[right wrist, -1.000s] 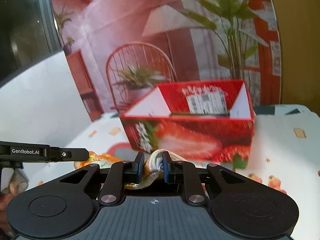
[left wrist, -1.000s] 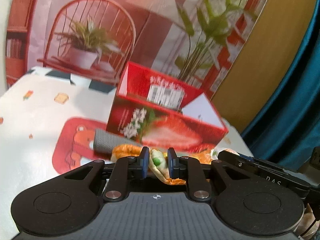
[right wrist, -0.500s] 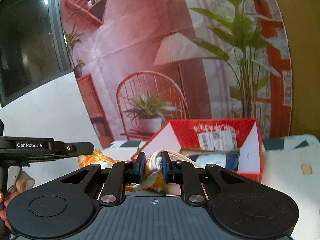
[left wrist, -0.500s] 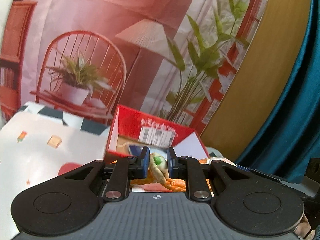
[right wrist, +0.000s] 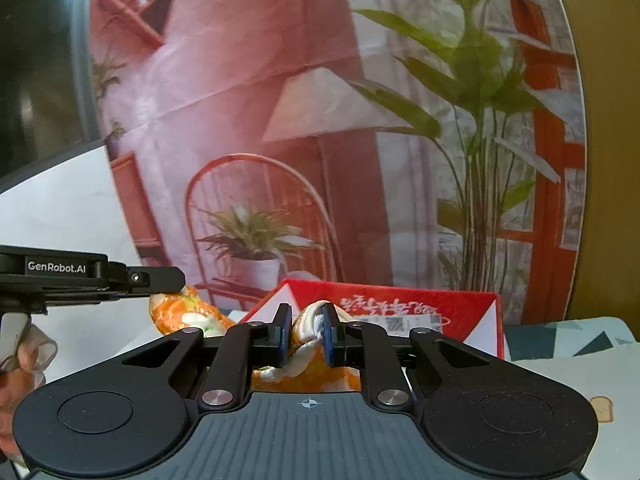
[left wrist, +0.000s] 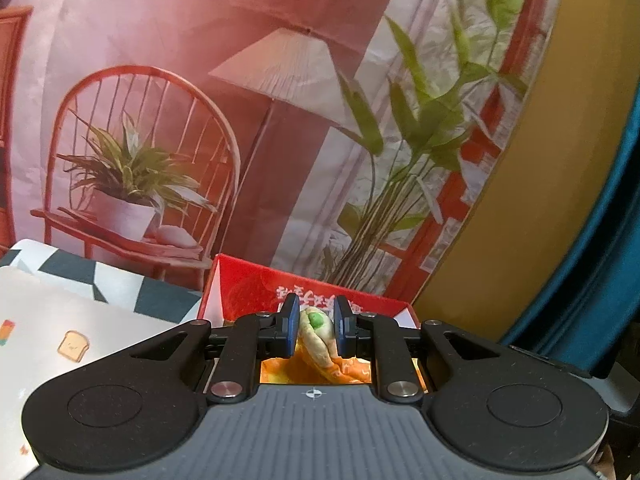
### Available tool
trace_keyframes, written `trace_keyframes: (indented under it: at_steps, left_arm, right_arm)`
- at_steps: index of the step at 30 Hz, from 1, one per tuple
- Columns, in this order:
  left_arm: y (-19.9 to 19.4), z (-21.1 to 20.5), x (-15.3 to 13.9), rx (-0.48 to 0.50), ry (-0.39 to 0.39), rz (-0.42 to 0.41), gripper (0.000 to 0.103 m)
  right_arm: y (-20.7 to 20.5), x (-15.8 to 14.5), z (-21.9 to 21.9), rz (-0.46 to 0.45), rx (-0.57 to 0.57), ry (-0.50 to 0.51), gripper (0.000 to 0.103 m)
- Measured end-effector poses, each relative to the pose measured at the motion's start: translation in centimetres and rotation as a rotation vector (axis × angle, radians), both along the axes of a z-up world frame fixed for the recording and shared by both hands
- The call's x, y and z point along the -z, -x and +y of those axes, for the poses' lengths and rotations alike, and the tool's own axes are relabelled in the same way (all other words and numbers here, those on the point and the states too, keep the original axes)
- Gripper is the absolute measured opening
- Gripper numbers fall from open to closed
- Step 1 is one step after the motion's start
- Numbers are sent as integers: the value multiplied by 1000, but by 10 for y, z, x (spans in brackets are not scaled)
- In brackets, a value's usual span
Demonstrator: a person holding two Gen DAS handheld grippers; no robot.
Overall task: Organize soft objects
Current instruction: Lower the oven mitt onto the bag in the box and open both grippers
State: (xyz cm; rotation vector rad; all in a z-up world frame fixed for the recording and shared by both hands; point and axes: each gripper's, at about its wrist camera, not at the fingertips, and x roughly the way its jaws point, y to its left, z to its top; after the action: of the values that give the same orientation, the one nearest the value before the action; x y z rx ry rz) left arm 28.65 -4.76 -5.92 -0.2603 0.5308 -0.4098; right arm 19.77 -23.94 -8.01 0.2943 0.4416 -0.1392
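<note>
An orange patterned cloth (left wrist: 320,364) with white and green patches hangs between both grippers. My left gripper (left wrist: 316,325) is shut on one bunched part of it. My right gripper (right wrist: 305,334) is shut on another part (right wrist: 308,328). Both are held in the air in front of the open red box (left wrist: 256,284), whose far wall carries a printed label (right wrist: 400,320). In the right wrist view the left gripper (right wrist: 168,278) reaches in from the left with the cloth (right wrist: 180,308) drooping under it. The inside of the box is mostly hidden behind the fingers.
A white tablecloth (left wrist: 60,320) with small food prints covers the table around the box. Behind stands a backdrop picturing a red chair (left wrist: 140,152), a lamp and plants. A teal curtain (left wrist: 592,240) hangs at the right. A person's fingers (right wrist: 24,356) show at the left edge.
Both grippers have lifted the cloth off the table and carried it toward the red box, which now sits low and close in both views. The table in front has dropped from sight.
</note>
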Motion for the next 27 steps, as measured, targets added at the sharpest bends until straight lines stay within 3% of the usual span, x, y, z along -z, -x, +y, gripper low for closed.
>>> trace_keyframes:
  at_steps: [8, 10, 16, 21, 27]
  left_arm:
    - [-38, -16, -14, 1, -4, -52, 19]
    - [-54, -23, -6, 7, -26, -13, 19]
    - [-94, -34, 44, 6, -85, 141, 19]
    - [-105, -40, 65, 21, -151, 177, 19]
    - [-102, -43, 73, 52, -208, 223, 20]
  right_arm:
    - [-34, -6, -38, -62, 45, -25, 14]
    - [-45, -3, -43, -52, 41, 11, 14]
    - [-84, 43, -62, 134, 60, -1, 14]
    - [-99, 73, -61, 273, 60, -11, 14]
    - [-100, 85, -65, 375, 64, -49, 14]
